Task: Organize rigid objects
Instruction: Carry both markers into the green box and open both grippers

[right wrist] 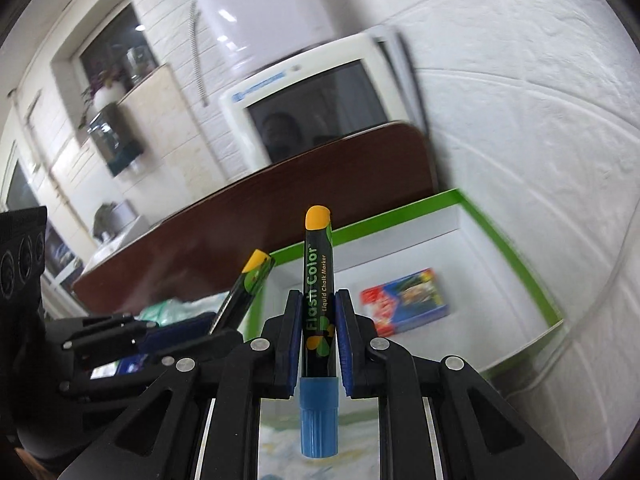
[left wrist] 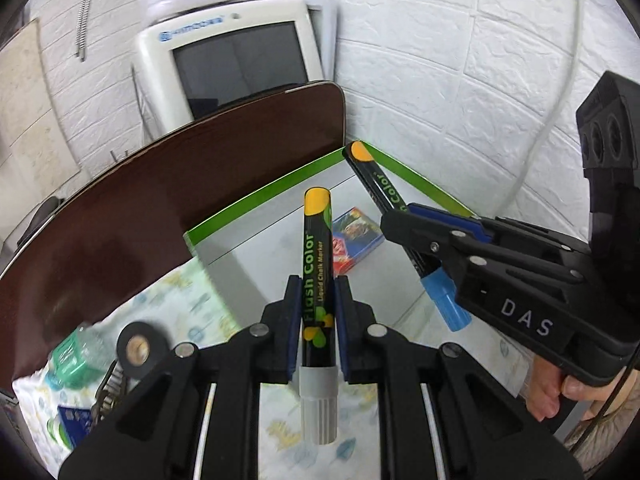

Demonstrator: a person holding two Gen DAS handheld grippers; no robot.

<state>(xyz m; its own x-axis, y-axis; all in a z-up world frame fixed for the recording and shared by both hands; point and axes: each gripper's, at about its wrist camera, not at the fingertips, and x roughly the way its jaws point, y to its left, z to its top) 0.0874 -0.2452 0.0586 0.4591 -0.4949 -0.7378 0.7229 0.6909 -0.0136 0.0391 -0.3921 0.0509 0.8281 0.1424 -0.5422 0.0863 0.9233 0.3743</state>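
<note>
My left gripper (left wrist: 318,280) is shut on a black Flash Color chalk marker with a grey cap (left wrist: 317,276), held above the near edge of a white box with a green rim (left wrist: 256,196). My right gripper (right wrist: 318,294) is shut on a like marker with a blue cap (right wrist: 318,280), held over the same box (right wrist: 516,256). In the left wrist view the right gripper (left wrist: 394,218) and its blue-capped marker (left wrist: 384,188) are at the right. In the right wrist view the left gripper's marker (right wrist: 250,280) shows at the left. A small colourful card box (left wrist: 354,240) lies inside the box, and it shows in the right wrist view too (right wrist: 404,302).
A dark brown board (left wrist: 180,200) stands behind the box, with a white monitor (left wrist: 236,64) behind it. A black tape roll (left wrist: 142,350), a green-labelled bottle (left wrist: 74,356) and a blue pack (left wrist: 76,424) lie on the patterned cloth at left. A white brick wall (left wrist: 460,80) is at right.
</note>
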